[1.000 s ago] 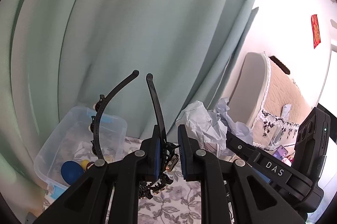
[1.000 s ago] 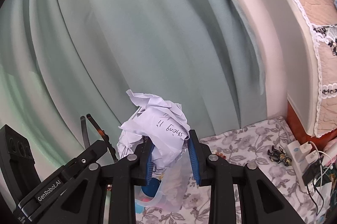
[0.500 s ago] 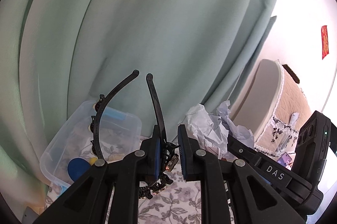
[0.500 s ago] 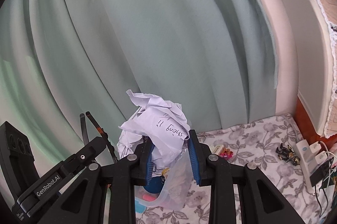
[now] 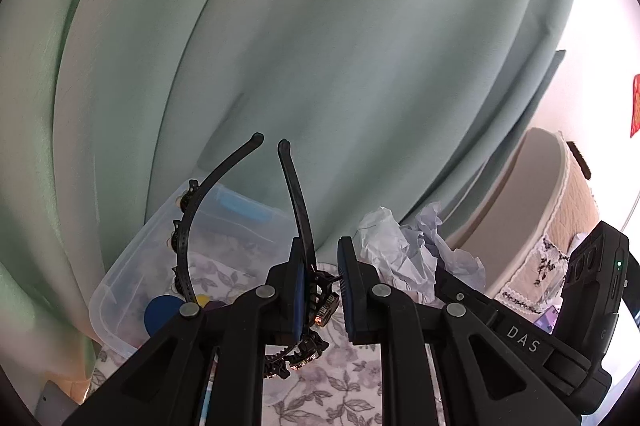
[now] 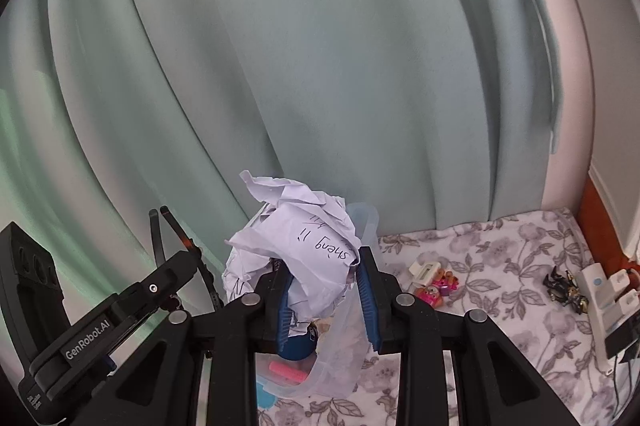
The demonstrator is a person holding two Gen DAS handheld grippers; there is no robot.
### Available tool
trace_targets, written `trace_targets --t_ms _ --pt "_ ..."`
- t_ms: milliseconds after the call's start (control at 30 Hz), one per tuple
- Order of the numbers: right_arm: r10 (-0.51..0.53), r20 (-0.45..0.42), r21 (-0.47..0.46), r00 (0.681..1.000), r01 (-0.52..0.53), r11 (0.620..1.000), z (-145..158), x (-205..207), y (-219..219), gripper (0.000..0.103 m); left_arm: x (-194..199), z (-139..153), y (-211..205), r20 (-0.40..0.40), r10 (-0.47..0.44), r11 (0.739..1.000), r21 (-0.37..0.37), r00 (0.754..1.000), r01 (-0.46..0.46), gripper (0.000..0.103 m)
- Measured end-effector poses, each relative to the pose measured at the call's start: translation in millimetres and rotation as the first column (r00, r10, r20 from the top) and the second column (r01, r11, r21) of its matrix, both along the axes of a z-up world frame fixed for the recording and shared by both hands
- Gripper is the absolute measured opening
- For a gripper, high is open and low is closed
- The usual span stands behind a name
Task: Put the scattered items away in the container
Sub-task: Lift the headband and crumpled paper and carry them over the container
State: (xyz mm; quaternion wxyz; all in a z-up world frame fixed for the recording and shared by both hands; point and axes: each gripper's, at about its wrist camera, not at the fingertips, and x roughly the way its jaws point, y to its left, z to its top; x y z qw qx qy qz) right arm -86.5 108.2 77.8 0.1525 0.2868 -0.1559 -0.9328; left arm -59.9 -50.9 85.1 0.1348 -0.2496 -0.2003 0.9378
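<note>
My left gripper (image 5: 321, 266) is shut on a black toothed headband (image 5: 296, 194), whose two arms curve up in front of the curtain. Below and to its left lies the clear plastic container (image 5: 132, 290), with a blue disc (image 5: 160, 310) and small bits inside. My right gripper (image 6: 325, 266) is shut on a crumpled paper ball (image 6: 308, 242) with handwriting on it. It hangs above the container's near corner (image 6: 344, 342). A pink stick (image 6: 286, 372) lies in the container. The paper ball (image 5: 400, 254) and right gripper (image 5: 520, 338) also show in the left wrist view.
A floral cloth (image 6: 480, 306) covers the surface. On it lie pink toys (image 6: 434, 290), a small white item (image 6: 424, 270), a black-gold figure (image 6: 564, 290) and a power strip (image 6: 600, 294). A green curtain (image 5: 320, 66) hangs close behind. A padded chair back (image 5: 540, 194) stands to the right.
Both grippers have moved toward the container and sunk a little, still holding the headband and the paper ball. The container looks nearer, and more of the floral cloth shows at the right.
</note>
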Motion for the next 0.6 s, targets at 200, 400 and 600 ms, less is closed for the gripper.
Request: trace_targets --t_ms 200,400,600 --pt "0.022 0.034 0.016 0.999 -0.022 1.0 -17.7 -12.8 -16.9 0.031 -10.4 -11.3 -6.6 0.032 0.019 1.0 0.017 0.999 -0.019 0.016" --pt "0.039 0.067 0.028 0.997 -0.041 0.999 -30.9 -25.4 -25.9 0.031 -24.5 -13.6 4.7 0.063 0.028 0.999 0.032 0.998 -0.03 0.016" --pt "0.055 0.098 0.041 0.994 -0.06 0.997 -43.1 -36.0 -35.4 0.031 -42.8 -19.2 0.8 0.093 0.035 0.998 0.047 0.995 -0.04 0.016"
